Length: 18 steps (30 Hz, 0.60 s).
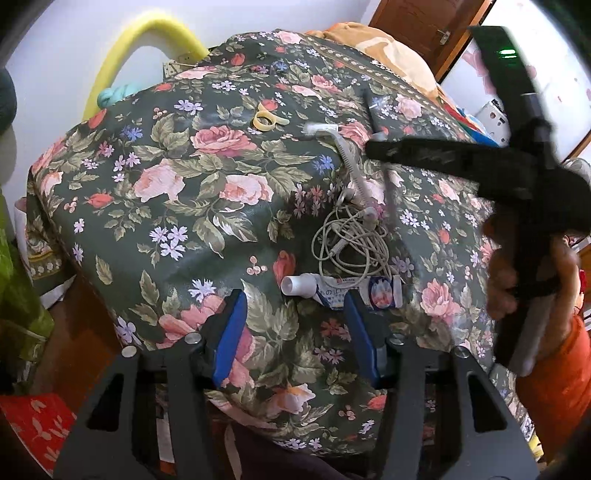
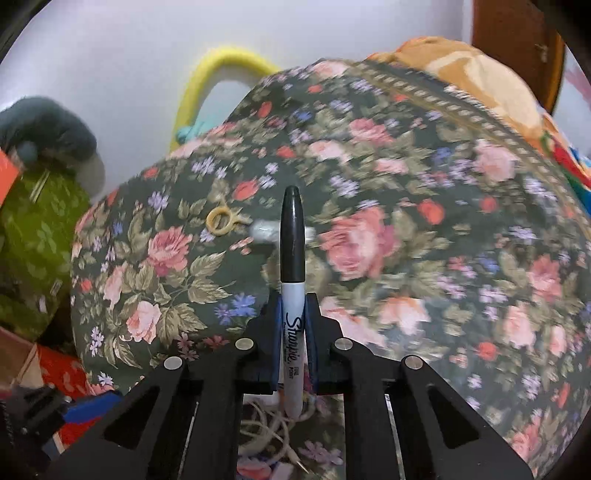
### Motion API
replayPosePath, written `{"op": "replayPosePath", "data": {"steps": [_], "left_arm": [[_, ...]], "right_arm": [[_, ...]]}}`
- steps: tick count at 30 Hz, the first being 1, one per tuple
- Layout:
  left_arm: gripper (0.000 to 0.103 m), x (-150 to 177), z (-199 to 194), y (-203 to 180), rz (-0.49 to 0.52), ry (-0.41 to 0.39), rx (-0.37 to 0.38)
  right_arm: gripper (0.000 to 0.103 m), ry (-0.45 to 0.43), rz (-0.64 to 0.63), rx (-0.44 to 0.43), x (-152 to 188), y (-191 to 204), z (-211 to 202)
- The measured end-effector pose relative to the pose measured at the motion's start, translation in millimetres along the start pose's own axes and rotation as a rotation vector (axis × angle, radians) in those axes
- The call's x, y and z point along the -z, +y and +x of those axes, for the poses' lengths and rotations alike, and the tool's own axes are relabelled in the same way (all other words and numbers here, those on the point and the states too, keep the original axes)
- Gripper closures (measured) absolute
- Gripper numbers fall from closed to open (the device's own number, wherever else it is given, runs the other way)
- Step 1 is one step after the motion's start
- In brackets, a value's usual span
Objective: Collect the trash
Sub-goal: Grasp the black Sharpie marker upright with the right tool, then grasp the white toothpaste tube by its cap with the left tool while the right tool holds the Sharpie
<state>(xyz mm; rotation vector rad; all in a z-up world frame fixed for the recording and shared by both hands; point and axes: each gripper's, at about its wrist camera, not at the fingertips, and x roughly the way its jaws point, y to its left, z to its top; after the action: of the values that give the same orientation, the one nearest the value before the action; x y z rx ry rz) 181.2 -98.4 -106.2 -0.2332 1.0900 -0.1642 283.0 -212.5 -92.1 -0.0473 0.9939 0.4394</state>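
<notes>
A table under a flowered cloth point(image 1: 192, 221) carries the litter. A squeezed white tube point(image 1: 343, 291) lies at the tips of my left gripper point(image 1: 295, 299), whose blue pads stand open; the right pad overlaps the tube's middle and nothing is held. Beyond the tube lie tangled white earphones point(image 1: 351, 236), a white disposable razor point(image 1: 325, 130) and a yellow rubber ring point(image 1: 264, 120). My right gripper point(image 2: 293, 299) is shut on a black Sharpie marker point(image 2: 292, 236), which points forward above the cloth. In the left wrist view the right gripper point(image 1: 376, 147) hovers over the razor, with a hand point(image 1: 502, 280) on its handle.
A yellow foam loop point(image 1: 122, 55) and a teal bundle point(image 1: 110, 94) lean at the wall behind the table. A green bag point(image 2: 33, 229) and a red box point(image 1: 33, 417) sit left of it. An orange blanket point(image 2: 469, 74) lies at the far right, by a wooden door point(image 1: 424, 26).
</notes>
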Motion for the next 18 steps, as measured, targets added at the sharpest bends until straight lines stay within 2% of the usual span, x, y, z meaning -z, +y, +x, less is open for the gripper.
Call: {"op": "replayPosePath", "data": {"steps": [4, 5, 6, 9, 14, 18], "left_arm": [[0.058, 3.2, 4.1, -6.6, -0.006, 0.033, 0.046], [0.063, 3.6, 6.2, -8.2, -0.009, 0.041, 0.051], [0.068, 3.8, 8.3, -9.5, -0.012, 0.050, 0.058], [0.070, 2.5, 17.2, -15.7, -0.024, 0.084, 0.103], [0.070, -2.6, 33.8, -27.8, -0.041, 0.117, 0.091], [0.070, -8.7, 39.1, -28.6, -0.102, 0.091, 0.062]], "right_arm": [[0.093, -0.041, 0.044, -0.012, 7.1, -18.5, -33.6], [0.093, -0.049, 0.058, -0.020, 11.6, -24.8, -43.0], [0.093, -0.053, 0.066, -0.016, 16.1, -29.7, -49.4], [0.093, -0.050, 0.065, 0.025, 30.5, -41.7, -59.4], [0.093, -0.004, 0.044, 0.070, 63.6, -54.1, -64.1], [0.093, 0.037, 0.024, 0.089, 85.5, -58.6, -61.4]]}}
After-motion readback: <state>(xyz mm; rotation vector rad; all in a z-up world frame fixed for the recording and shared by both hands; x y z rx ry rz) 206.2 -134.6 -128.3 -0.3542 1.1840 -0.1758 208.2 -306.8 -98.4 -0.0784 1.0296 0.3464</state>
